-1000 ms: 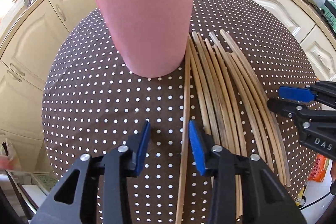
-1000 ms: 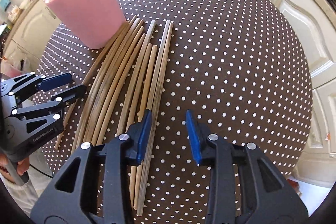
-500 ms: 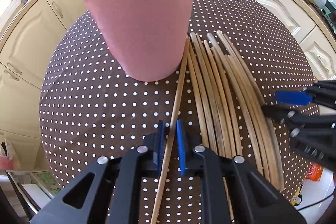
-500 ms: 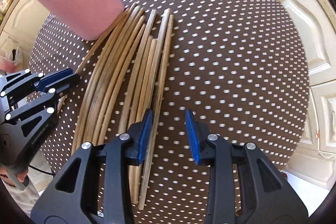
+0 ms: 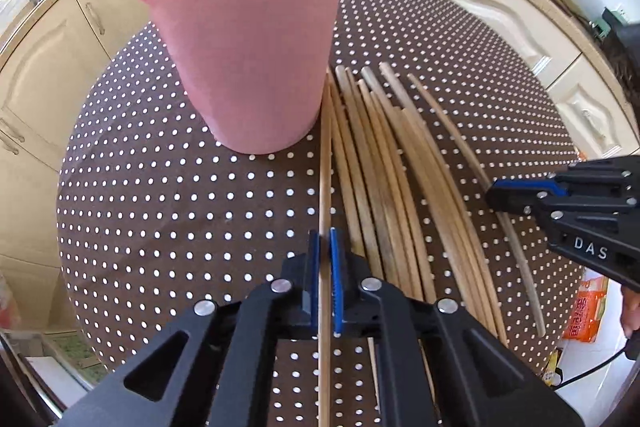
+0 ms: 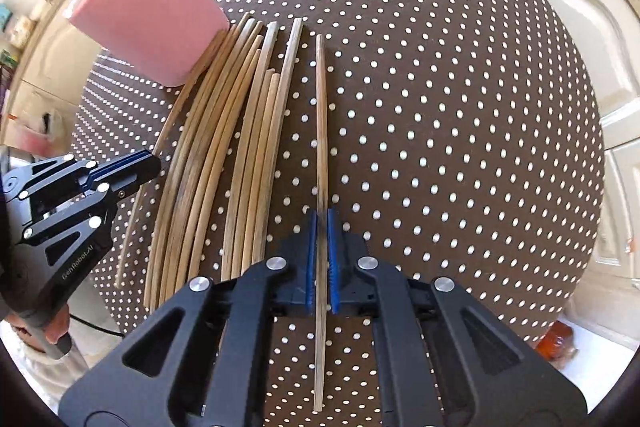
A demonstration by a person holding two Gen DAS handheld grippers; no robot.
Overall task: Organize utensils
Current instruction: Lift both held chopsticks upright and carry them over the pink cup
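Ahead of the gripper, cream cabinet doors [image 5: 48, 39] curve around a brown polka-dot tablecloth [image 5: 160, 195], and low to its right lies what may be an orange packet [image 5: 586, 311].

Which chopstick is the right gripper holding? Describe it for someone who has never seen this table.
Find the pink cup on the dotted tablecloth; a fan of chopsticks lies beside it. The right gripper is shut on the outermost chopstick, farthest from the cup, separated from the bundle by a gap.
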